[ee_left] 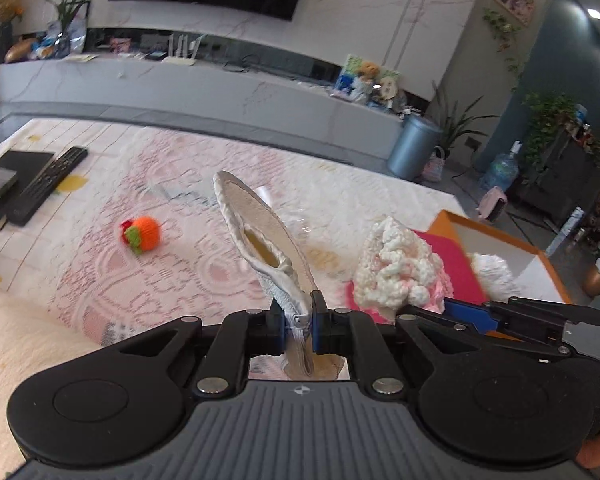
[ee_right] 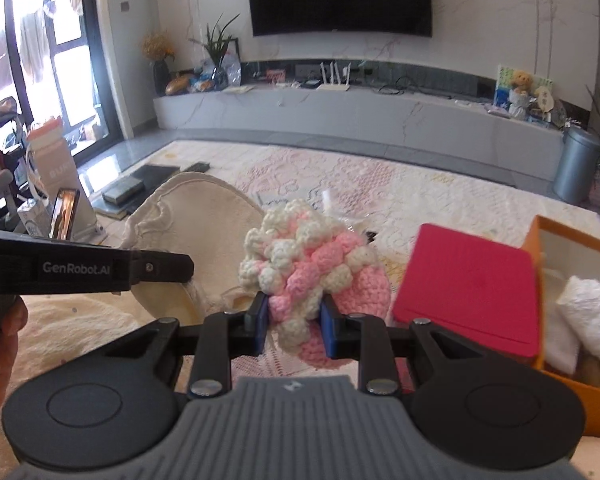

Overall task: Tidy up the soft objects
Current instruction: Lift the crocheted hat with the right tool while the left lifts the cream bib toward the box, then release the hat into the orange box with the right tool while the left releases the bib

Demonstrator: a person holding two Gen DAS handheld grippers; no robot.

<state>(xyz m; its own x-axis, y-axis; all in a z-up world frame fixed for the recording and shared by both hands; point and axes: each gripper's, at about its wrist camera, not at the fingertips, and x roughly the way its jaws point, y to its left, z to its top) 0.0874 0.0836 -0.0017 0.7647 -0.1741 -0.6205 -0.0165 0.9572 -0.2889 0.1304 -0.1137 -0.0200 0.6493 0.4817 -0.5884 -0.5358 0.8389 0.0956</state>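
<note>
Your left hand-held gripper [ee_left: 298, 318] pinches the cream fabric slipper [ee_left: 260, 236]; your right hand-held gripper [ee_right: 294, 326] pinches the pink-and-white crocheted piece [ee_right: 316, 268], left of the orange box [ee_right: 540, 236].

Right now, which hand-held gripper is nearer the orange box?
Right. The right hand-held gripper, shut on the pink-and-white crochet piece, sits just left of the orange box. The left hand-held gripper, clamping the cream slipper, is farther left.

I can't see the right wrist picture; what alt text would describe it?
The right gripper is shut on a pink and white crocheted piece above a lace-patterned table cover. A red lid and an orange box holding a white towel sit at right.
</note>
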